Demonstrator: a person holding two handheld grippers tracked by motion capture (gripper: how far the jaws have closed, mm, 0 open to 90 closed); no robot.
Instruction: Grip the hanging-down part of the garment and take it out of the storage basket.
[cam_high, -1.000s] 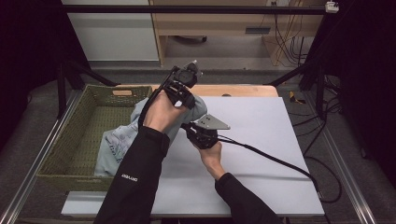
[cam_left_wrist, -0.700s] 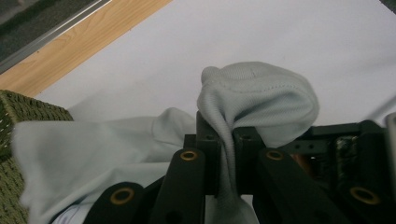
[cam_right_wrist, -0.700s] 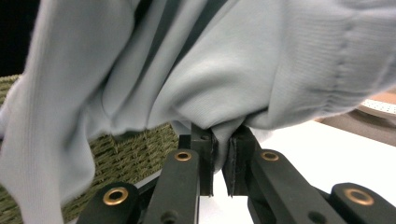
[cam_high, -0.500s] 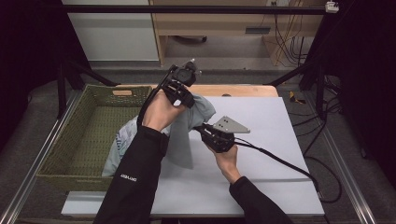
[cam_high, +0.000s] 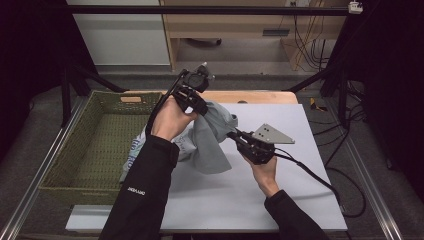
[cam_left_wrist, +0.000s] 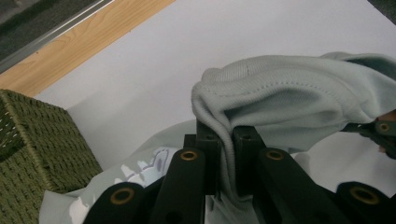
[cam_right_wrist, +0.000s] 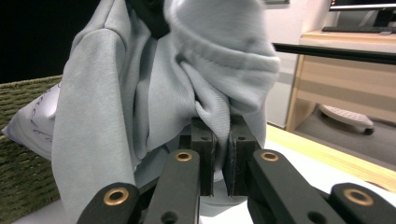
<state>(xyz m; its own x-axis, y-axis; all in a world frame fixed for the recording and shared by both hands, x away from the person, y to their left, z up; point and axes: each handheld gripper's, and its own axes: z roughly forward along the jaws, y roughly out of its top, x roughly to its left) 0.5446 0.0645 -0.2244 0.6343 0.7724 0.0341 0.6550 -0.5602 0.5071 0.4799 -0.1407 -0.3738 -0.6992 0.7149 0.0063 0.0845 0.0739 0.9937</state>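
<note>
The left gripper (cam_high: 200, 102), raised above the table's far left, has its black jaws clamped on a ribbed hem fold of the pale grey-blue cotton sweatshirt (cam_high: 210, 145); the left gripper view shows the stitched edge pinched tight between them (cam_left_wrist: 224, 154). The right gripper (cam_high: 235, 135), lower and to the right, has its jaws closed on another fold of the same garment (cam_right_wrist: 219, 140). The sweatshirt hangs between the two, its printed lower part trailing over the rim of the olive-green woven rectangular basket (cam_high: 75, 165) at the left. This looks like the lifting-out and spreading step; next, the grippers would probably need to draw apart to open the cloth flat over the table without either pinch slipping. The white tabletop (cam_high: 280, 200) has a light wooden edge (cam_high: 250, 96) at the far side; beyond it stand a wooden cabinet (cam_high: 240, 25) and black frame rails (cam_high: 200, 9).
</note>
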